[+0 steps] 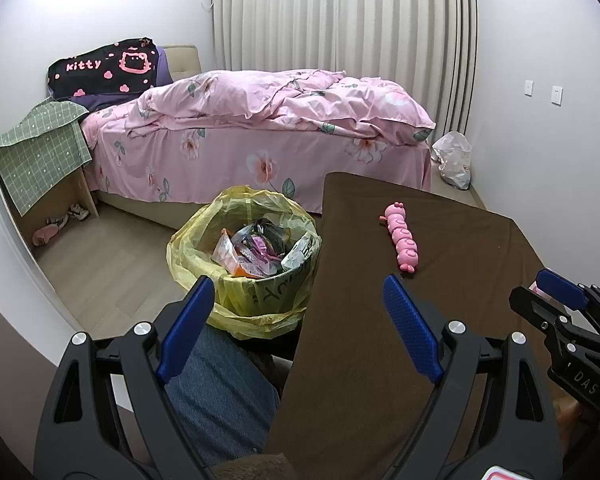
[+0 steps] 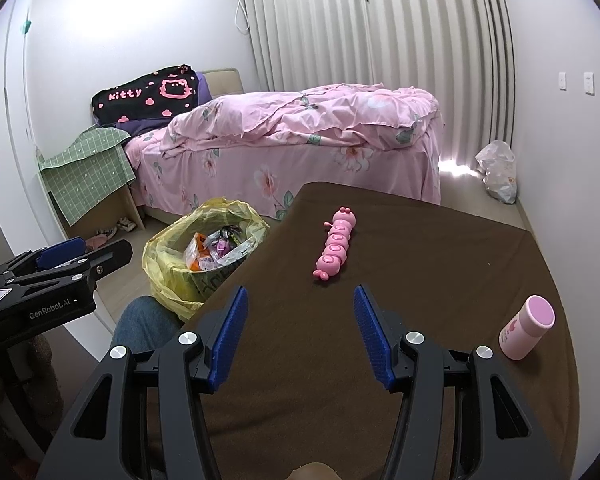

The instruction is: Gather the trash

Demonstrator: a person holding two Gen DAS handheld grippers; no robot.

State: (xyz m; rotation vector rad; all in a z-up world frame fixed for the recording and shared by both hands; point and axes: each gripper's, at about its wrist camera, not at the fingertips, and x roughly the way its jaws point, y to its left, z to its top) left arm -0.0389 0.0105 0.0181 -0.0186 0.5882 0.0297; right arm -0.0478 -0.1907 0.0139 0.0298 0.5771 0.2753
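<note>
Hovering over the near edge of the brown table [image 2: 440, 248], the right gripper [image 2: 298, 328] stands released and empty; the left gripper [image 1: 296, 328], at the table's left edge above the bin [image 1: 244, 276], is likewise spread wide. Wrappers [image 1: 256, 250] already fill the yellow-lined bin on the floor beside that edge. They look light, crinkly and slippery, best pinched at a fold. No loose trash shows on the table, only a pink caterpillar toy [image 2: 336, 244] mid-table and a pink bottle [image 2: 526, 328] near the right edge

Toy [image 2: 335, 245] on table [image 2: 440, 248]; bin [image 2: 204, 248] left (bed [image 2: 300, 136] behind).
</note>
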